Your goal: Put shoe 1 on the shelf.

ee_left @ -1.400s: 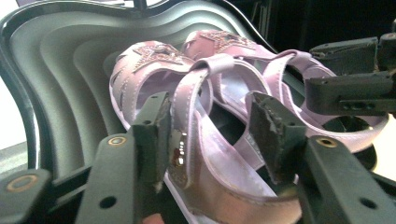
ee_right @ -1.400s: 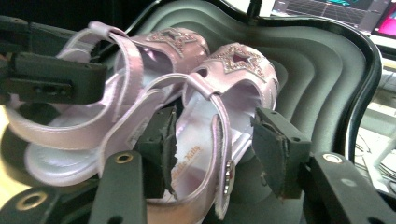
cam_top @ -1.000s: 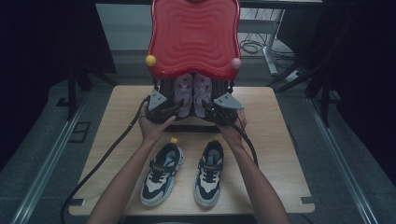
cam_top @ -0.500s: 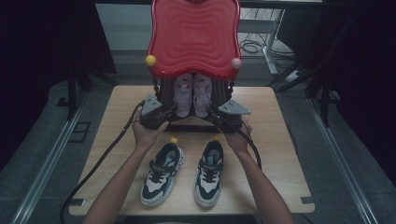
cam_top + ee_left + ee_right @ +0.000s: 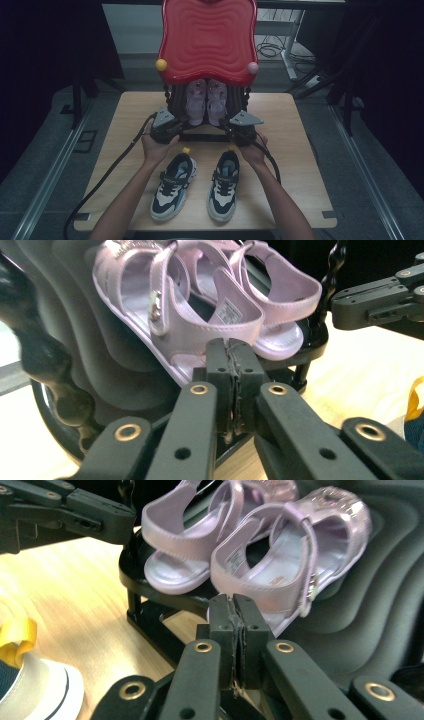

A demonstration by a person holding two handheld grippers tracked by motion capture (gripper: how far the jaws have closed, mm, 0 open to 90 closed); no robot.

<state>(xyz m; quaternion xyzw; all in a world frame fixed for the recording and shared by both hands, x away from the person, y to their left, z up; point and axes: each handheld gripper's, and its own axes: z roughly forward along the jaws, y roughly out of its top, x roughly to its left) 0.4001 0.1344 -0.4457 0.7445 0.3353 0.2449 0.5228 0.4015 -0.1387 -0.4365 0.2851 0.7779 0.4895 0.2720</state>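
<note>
A pair of pink sandals [image 5: 206,100] rests on the black lower shelf of a shoe stand with a red wavy top [image 5: 207,40]. My left gripper [image 5: 184,121] sits just in front of the left sandal [image 5: 200,305]. Its jaws [image 5: 231,347] have just been closing and now meet with nothing between them. My right gripper [image 5: 229,122] faces the right sandal [image 5: 280,545]. Its jaws [image 5: 233,600] have likewise just closed on nothing. Each gripper view catches the other gripper [image 5: 380,300] [image 5: 65,510] off to one side.
Two navy and white sneakers [image 5: 172,185] [image 5: 225,185] stand side by side near the front of the wooden table [image 5: 295,150], between the person's forearms. Cables trail from both grippers toward the table's front. A dark floor surrounds the table.
Both pairs of jaws have gone from wide apart to closed, with nothing in them. The two grippers have eased back a little from the sandals toward the person.
</note>
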